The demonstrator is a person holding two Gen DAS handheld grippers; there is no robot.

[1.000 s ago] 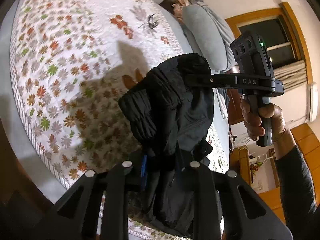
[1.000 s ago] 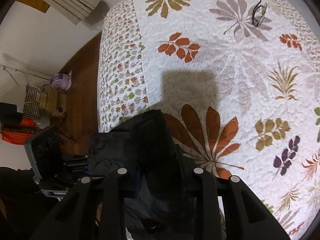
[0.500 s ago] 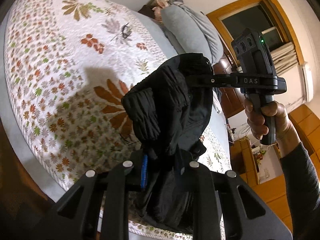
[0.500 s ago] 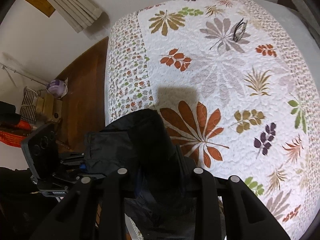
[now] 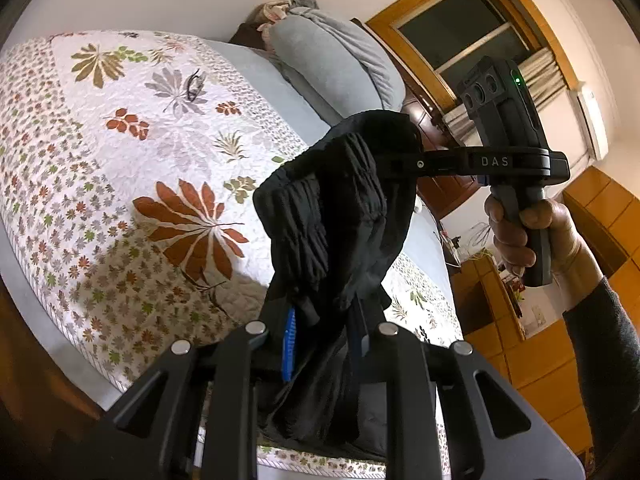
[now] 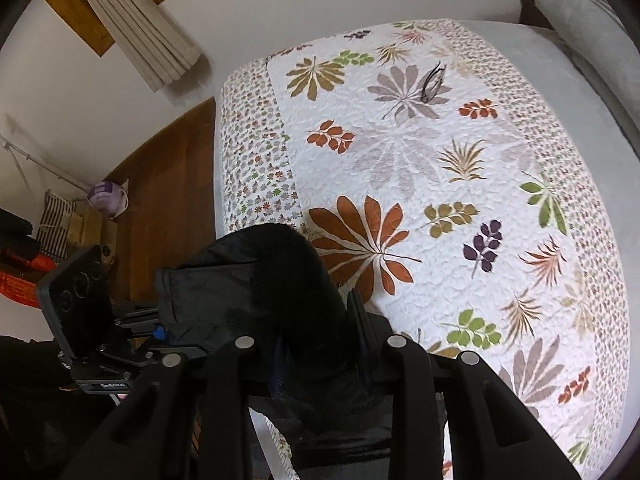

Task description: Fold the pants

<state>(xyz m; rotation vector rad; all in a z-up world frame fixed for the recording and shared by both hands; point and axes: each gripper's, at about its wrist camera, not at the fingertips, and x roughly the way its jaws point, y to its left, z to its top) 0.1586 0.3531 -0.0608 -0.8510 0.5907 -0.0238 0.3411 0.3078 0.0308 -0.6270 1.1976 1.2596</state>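
My left gripper (image 5: pixel 320 332) pinches a bunched fold of the black pants (image 5: pixel 340 208), which hang in the air above the leaf-print quilt (image 5: pixel 120 168). Across from it, my right gripper (image 5: pixel 394 166), held in a hand (image 5: pixel 524 228), bites the same bundle at its top edge.

From the right wrist, that gripper (image 6: pixel 320 344) clamps the dark cloth (image 6: pixel 256 292) over the bed's near corner, the left gripper (image 6: pixel 160 330) gripping its other end. Eyeglasses (image 6: pixel 432 80) lie on the quilt.
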